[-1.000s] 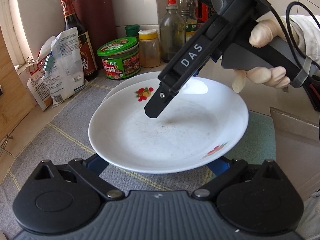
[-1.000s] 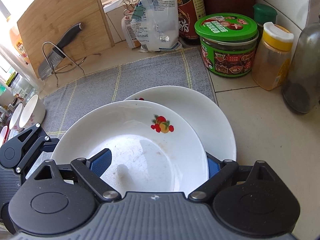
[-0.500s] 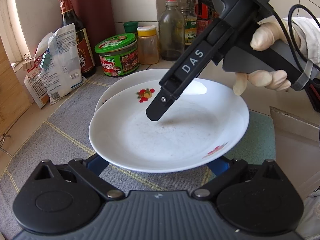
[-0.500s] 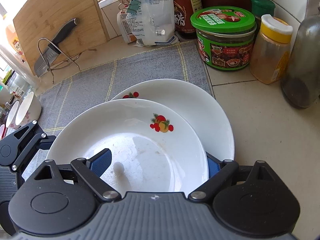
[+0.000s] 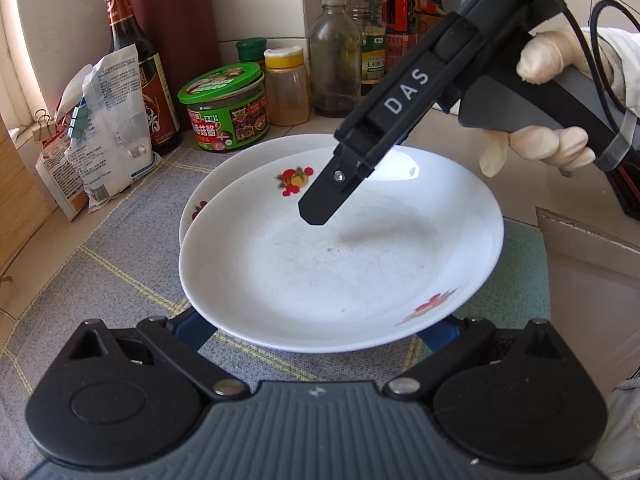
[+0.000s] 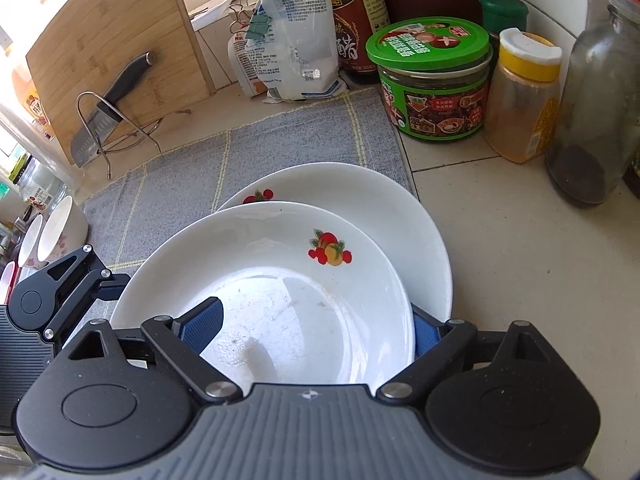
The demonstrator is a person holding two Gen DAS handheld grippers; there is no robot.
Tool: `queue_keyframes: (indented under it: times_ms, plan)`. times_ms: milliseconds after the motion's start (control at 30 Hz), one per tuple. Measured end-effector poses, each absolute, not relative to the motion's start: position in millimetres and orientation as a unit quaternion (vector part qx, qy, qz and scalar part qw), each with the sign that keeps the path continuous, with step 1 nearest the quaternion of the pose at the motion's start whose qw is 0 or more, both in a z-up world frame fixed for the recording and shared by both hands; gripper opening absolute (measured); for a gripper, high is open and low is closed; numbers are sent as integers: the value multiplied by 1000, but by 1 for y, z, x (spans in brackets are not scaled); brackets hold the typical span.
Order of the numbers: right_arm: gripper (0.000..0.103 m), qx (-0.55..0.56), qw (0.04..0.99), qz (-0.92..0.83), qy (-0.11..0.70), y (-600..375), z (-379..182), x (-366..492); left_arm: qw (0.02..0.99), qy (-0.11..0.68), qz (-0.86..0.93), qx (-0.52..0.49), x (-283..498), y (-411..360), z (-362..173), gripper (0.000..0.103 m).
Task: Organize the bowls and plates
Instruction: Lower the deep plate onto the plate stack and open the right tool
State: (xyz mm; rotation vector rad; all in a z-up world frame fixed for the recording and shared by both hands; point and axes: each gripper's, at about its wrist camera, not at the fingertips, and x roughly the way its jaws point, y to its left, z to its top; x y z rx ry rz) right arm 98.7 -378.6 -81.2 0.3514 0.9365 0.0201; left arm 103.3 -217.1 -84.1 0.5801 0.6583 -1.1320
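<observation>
A white plate with a fruit print is held over a second white plate that lies on the grey cloth. My left gripper is under the near rim of the upper plate, its blue fingers spread wide below it. My right gripper straddles the opposite rim: one blue finger lies inside the plate, the other outside. In the left wrist view its black finger hangs over the plate's middle.
A green-lidded jar, a yellow-capped spice jar, bottles and a white bag stand behind the plates. A cutting board with a knife leans at the left. White bowls sit at the far left.
The upper plate has shifted toward the lower plate and now covers more of it. Both grippers have moved along with it.
</observation>
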Motion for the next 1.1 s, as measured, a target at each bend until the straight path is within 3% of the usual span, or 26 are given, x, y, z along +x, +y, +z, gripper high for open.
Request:
queue_keyframes:
  times_ms: [1100]
  plan:
    - [98,195,879,-27,435,-383,-67,68,756,289,-518,277,108,-222,-83,101]
